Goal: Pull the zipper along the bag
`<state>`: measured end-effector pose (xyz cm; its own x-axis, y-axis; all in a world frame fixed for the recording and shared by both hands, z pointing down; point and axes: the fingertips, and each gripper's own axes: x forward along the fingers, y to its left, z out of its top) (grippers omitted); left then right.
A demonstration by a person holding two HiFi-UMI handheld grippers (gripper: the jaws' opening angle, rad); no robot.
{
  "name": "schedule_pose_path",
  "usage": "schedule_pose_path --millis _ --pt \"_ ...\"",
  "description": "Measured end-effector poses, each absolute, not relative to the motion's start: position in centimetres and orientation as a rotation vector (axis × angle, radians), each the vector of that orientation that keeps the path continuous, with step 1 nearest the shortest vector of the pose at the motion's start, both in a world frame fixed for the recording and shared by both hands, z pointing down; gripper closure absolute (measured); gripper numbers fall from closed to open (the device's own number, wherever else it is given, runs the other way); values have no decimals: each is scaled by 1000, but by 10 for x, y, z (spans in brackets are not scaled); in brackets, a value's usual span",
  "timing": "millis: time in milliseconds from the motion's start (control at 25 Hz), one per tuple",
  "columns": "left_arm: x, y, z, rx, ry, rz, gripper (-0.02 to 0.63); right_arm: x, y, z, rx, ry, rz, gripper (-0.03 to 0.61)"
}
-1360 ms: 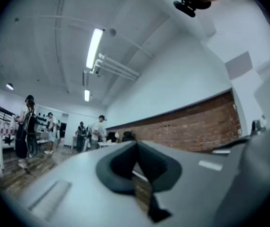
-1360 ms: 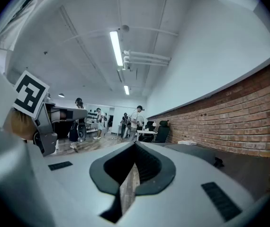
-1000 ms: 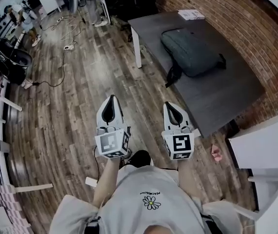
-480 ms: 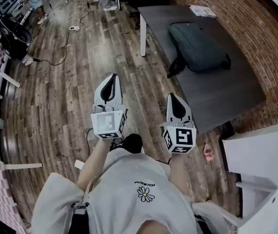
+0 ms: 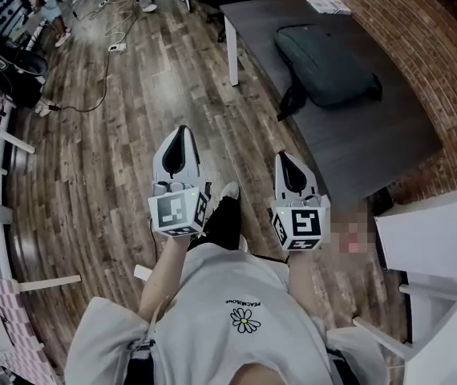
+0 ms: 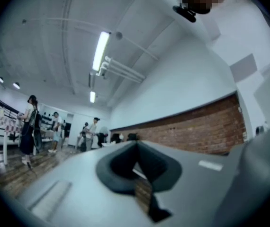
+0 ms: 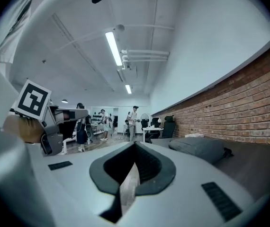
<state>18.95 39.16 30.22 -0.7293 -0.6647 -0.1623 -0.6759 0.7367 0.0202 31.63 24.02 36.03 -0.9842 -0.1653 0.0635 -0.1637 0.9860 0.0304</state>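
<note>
A dark grey bag (image 5: 325, 54) lies flat on the grey table (image 5: 373, 143) by the brick wall, one strap hanging over the table's left edge. I cannot make out its zipper from here. My left gripper (image 5: 182, 137) and right gripper (image 5: 286, 162) are held side by side over the wooden floor, well short of the table, both shut with nothing in them. In the right gripper view the bag (image 7: 199, 148) lies ahead to the right beyond the shut jaws (image 7: 135, 144). The left gripper view shows its shut jaws (image 6: 136, 144) and the brick wall.
White papers (image 5: 329, 5) lie at the table's far corner. A white shelf unit (image 5: 441, 239) stands at the right. Cables (image 5: 92, 83) run over the floor at the left, near a black chair (image 5: 16, 62). Several people stand at the room's far end (image 7: 132, 119).
The person has stepped forward: a leg and shoe now show between the grippers. Both grippers stay shut and side by side.
</note>
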Motion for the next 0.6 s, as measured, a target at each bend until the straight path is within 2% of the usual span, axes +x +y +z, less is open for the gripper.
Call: schedule_pose_path --millis 320,600 --pt "151 387 313 -1023 2782 115 614 296 232 366 236 -3025 -127 577" --pt "83 364 307 -1016 2745 154 614 239 193 353 276 -3037 -174 577"
